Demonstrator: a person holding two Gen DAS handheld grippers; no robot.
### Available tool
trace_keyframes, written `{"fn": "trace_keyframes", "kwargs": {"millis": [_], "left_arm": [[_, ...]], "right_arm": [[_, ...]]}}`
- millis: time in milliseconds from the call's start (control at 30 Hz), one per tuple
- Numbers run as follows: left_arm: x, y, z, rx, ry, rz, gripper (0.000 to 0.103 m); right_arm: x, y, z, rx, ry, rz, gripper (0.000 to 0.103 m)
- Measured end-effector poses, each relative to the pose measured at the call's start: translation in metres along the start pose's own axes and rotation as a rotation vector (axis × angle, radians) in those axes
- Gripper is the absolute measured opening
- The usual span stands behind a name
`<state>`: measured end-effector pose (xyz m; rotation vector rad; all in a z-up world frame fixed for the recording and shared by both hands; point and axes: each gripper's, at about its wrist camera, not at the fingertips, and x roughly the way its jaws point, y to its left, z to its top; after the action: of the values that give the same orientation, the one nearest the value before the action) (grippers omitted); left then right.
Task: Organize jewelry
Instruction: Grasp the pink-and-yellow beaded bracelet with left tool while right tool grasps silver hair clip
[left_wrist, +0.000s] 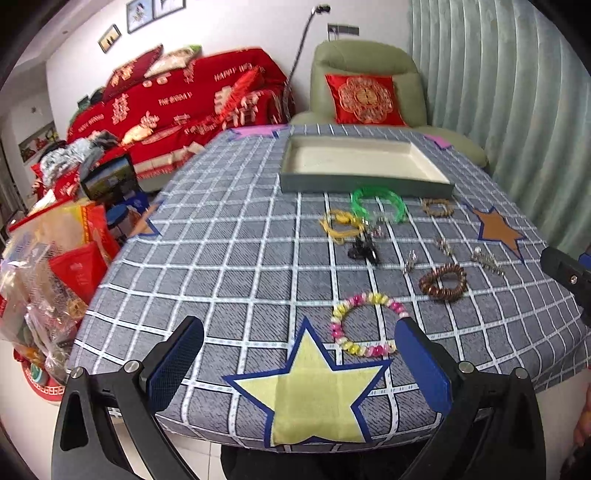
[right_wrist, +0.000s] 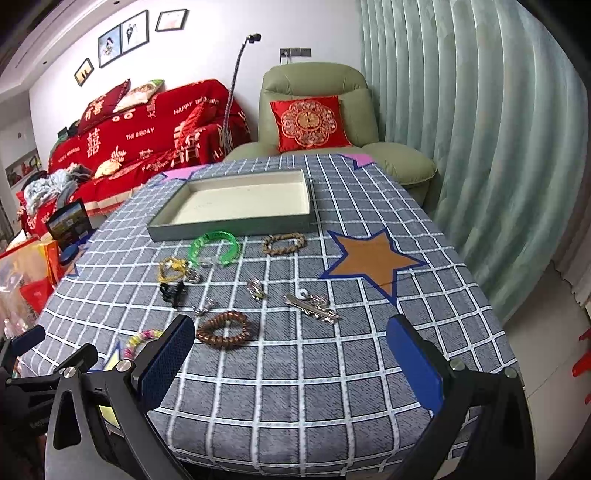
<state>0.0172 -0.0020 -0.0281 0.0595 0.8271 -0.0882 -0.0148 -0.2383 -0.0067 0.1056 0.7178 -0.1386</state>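
Nothing gripped yet; the tray (right_wrist: 236, 201) at the far side of the table (right_wrist: 295, 369) looks bare inside, so the sorting appears to be at its start.

Step in hand, as judged: first pick. The pink-and-yellow bead bracelet (left_wrist: 365, 325) lies just ahead of the left gripper (left_wrist: 299, 365), its right edge close against the right-hand finger (left_wrist: 421, 365); the ring sits off-centre in the gap. To do it well: shift the fingers rightward so one bead strand falls between them, come down low to the cloth, close on one side of the ring rather than trying to span it; beads will likely roll, so squeeze slowly.

The brown coil band (right_wrist: 224, 329) lies just beyond the right gripper (right_wrist: 291, 362), nearer its left-hand finger (right_wrist: 166, 362); the silver clip (right_wrist: 314, 306) lies further out, roughly centred ahead of the gap; the clip is thin and flat, probably harder to lift off the cloth.

Further ahead of both: black claw clip (right_wrist: 173, 290), yellow piece (right_wrist: 171, 269), green bangle (right_wrist: 216, 247), tan braided bracelet (right_wrist: 284, 243) just short of the tray wall.

Pose: both sets of fingers spread wide and holding nothing; both held low over the near table edge, pointing toward the tray; the left gripper shows at the far left of the right wrist view, so the two ride side by side.
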Motion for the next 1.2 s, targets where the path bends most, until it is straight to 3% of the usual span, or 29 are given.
{"fn": "trace_keyframes", "kwargs": {"millis": [333, 700, 800, 967, 1067, 1200], "left_arm": [[0.045, 0.004, 0.006, -0.027, 0.163, -0.128, 0.103], [0.068, -0.002, 0.014, 0.008, 0.216, -0.19, 0.103], [0.073, -0.008, 0.015, 0.037, 0.234, -0.202, 0.097], [0.082, -0.013, 0.016, 0.061, 0.248, -0.212, 0.096], [0.083, -0.017, 0.018, 0.081, 0.249, -0.22, 0.092], [0.085, -0.02, 0.021, 0.103, 0.253, -0.227, 0.092]], "right_arm": [[0.038, -0.027, 0.001, -0.005, 0.147, 0.031, 0.103], [0.087, -0.039, 0.009, -0.053, 0.264, 0.044, 0.102], [0.097, -0.036, 0.014, -0.101, 0.277, 0.058, 0.094], [0.114, -0.026, 0.02, -0.158, 0.311, 0.114, 0.059], [0.126, -0.021, 0.02, -0.185, 0.334, 0.143, 0.042], [0.137, -0.014, 0.018, -0.244, 0.357, 0.155, 0.033]]}}
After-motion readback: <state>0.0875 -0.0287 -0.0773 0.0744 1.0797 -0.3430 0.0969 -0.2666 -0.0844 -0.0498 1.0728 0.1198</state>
